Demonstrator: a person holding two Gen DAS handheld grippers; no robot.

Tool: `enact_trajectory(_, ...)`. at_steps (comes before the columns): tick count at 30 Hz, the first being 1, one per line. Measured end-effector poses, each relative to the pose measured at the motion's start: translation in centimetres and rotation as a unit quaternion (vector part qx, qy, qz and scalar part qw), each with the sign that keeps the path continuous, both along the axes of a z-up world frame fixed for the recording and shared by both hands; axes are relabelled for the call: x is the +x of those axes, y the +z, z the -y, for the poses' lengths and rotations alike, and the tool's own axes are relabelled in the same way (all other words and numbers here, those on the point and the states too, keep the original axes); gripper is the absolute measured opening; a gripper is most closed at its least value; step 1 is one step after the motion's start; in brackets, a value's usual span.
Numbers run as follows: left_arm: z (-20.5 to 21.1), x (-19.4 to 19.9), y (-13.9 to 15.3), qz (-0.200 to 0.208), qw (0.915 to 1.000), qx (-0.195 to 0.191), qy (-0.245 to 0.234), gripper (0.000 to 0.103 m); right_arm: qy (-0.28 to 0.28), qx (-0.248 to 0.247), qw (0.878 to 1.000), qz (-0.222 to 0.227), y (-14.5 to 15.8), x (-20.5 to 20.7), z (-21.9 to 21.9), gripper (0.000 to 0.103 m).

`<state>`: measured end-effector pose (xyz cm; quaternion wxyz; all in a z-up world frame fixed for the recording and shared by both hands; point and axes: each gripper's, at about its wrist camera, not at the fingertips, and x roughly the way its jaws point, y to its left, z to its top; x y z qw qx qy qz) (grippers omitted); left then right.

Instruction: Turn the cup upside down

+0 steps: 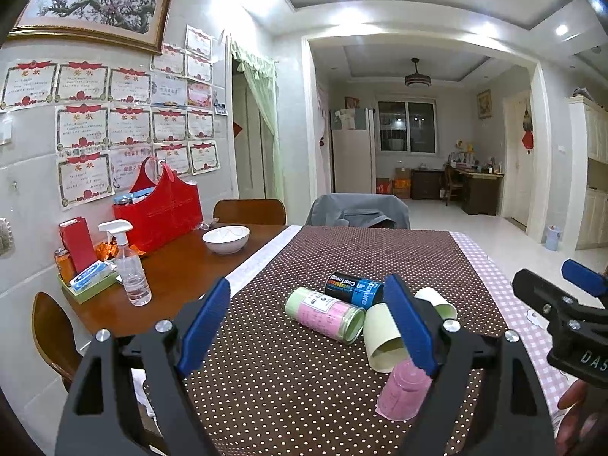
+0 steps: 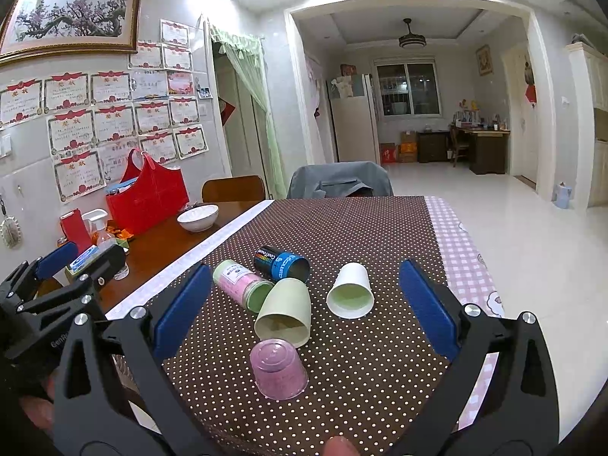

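Two hand-held grippers spread, empty. Small translucent pink plastic cup (image 2: 278, 374) mouth-down mid-counter, axis vertical, between right hand-held gripper (image 2: 307, 304) fingers; left hand-held gripper (image 1: 307, 326) farther.

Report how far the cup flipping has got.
Done: the pink cup stands upside down, base up, on the dotted cloth. In hand: nothing; the left gripper and right gripper both hover with jaws open and empty. Left: the pale green cup, the white cup, the pink-and-green can and the black-and-blue can lie on their sides.
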<state>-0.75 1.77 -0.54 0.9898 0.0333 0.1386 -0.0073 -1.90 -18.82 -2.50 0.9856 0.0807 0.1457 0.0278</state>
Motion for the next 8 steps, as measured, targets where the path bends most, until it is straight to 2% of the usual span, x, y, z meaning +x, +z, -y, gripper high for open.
enact_trajectory(8, 0.05, 0.49, -0.16, -0.015, 0.9999, 0.003, 0.007, 0.082, 0.0, -0.001, 1.0, 0.0, -0.07, -0.04, -0.06, 0.097)
